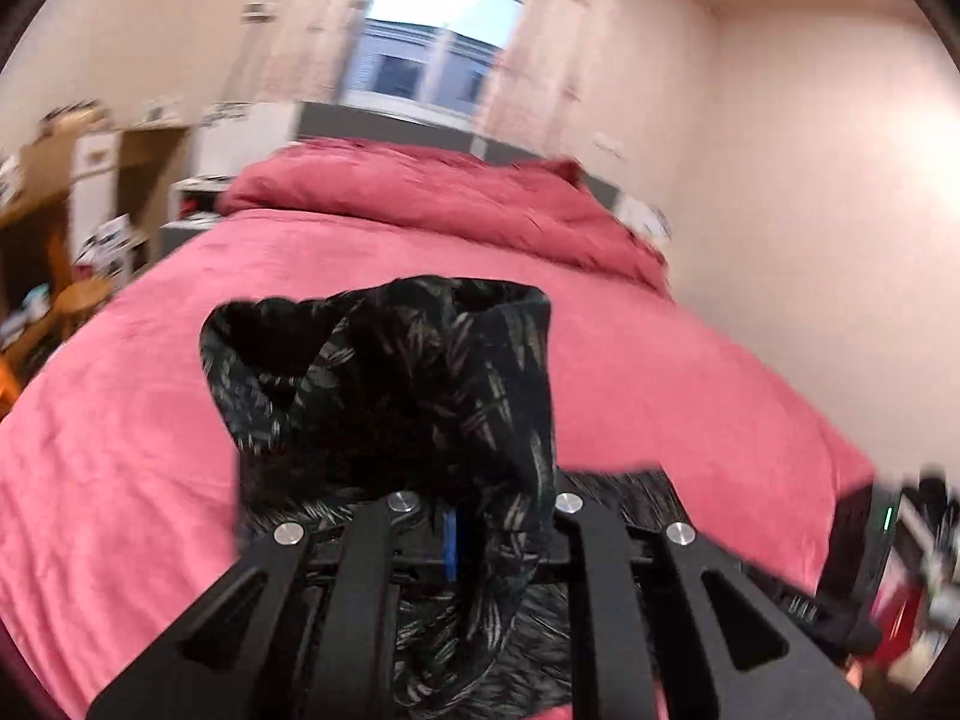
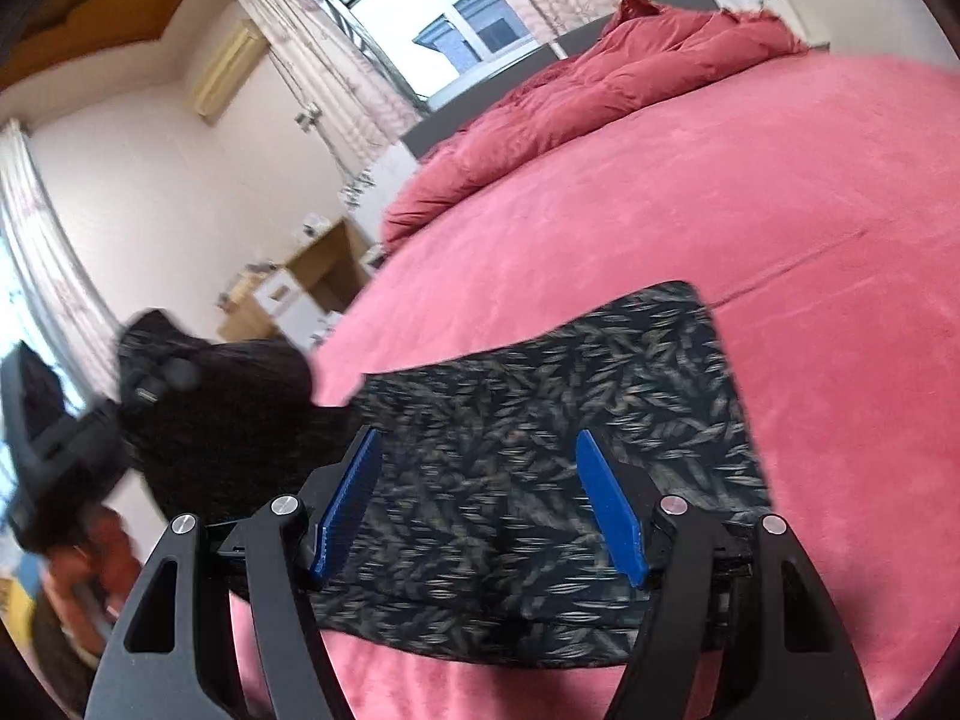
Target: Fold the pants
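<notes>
One pair of dark leaf-print pants (image 2: 540, 468) lies on the near part of the one pink bed (image 2: 750, 192). The left gripper (image 1: 456, 540) is clenched on a bunched fold of them, lifted. The right gripper (image 2: 486, 498) hangs spread wide over the flat cloth, its two blue pads (image 2: 612, 516) gripping nothing.

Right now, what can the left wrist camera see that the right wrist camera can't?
Only the left wrist view shows the left gripper from behind, shut on a lifted bunch of the dark leaf-print fabric pants, and a round wooden stool.

Only the right wrist view shows the right gripper with its blue pads apart above the flat part of the pants, and a wall air conditioner.

Both show the pink bedspread and the window.
</notes>
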